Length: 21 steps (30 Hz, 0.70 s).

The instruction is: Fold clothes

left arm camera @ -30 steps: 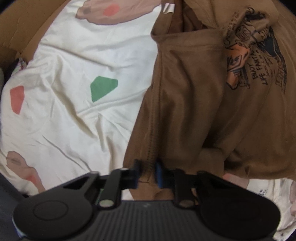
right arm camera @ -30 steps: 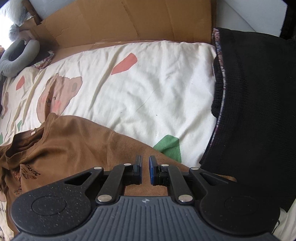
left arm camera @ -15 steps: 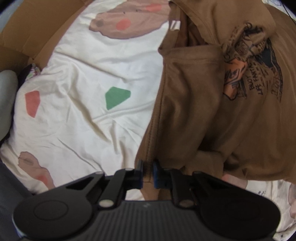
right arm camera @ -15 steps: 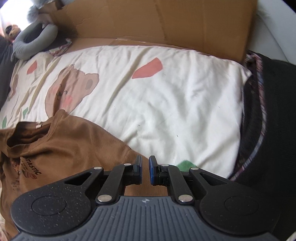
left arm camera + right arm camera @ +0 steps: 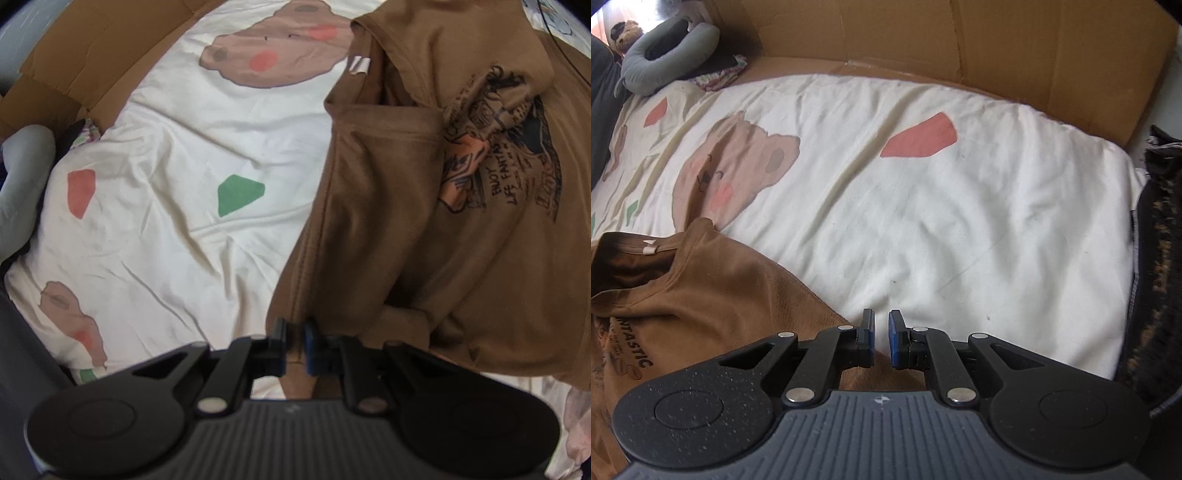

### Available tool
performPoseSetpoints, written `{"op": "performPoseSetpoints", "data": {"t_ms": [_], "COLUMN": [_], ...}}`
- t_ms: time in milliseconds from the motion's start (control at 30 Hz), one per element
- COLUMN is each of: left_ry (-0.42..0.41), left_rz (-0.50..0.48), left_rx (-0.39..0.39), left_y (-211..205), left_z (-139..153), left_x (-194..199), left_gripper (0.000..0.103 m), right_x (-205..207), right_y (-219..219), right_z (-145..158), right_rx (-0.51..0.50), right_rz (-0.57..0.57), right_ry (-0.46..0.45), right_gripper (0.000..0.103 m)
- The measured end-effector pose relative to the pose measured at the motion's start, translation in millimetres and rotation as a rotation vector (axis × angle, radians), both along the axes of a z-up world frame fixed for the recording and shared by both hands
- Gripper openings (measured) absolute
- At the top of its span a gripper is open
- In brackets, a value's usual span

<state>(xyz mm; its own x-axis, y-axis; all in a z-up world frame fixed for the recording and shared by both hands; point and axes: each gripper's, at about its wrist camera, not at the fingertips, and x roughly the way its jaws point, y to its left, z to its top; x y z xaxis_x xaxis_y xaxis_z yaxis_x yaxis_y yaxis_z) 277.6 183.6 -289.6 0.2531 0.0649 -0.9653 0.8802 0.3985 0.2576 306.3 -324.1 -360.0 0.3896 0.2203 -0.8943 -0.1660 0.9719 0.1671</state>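
Note:
A brown T-shirt with a black and orange print lies crumpled on the white patterned bed sheet. My left gripper is shut on the shirt's stitched side edge, and the cloth rises from the pads. In the right wrist view the same shirt lies at the lower left with its collar and label showing. My right gripper is shut over the shirt's right edge. Brown cloth runs under its fingers, but I cannot tell whether any is pinched.
Cardboard stands along the far side of the bed. A grey neck pillow lies at the far left corner. A black knitted garment lies along the sheet's right edge.
My left gripper has closed tighter on the shirt's edge and lifted a little. My right gripper slid right over the sheet, hiding the green patch and pushing the black garment to the frame's edge.

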Motion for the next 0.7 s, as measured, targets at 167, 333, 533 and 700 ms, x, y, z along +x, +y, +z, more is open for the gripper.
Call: {"op": "performPoseSetpoints", "data": {"t_ms": [167,333,533,700], "left_ry": [-0.003,-0.003,-0.002,-0.002], "left_rz": [0.013,0.017,0.019,0.019], "left_rx": [-0.004,-0.002,0.003,0.010], "left_y": [0,1,1,3], "left_z": [0,-1,-1,-1], "left_x": [-5,-8,-11,-13], "left_gripper": [0.010,0.010,0.010,0.010], "right_x": [-8,-20,-26,-24], "right_y": [7,8,9,12], "right_z": [0,6,10,10], "right_rx": [0.030,0.048,0.057,0.053], "right_rz": [0.042,0.072,0.098,0.129], "right_ry": [-0.005,-0.035,-0.059,-0.073], "right_gripper": [0.007,0.008,0.010,0.032]}}
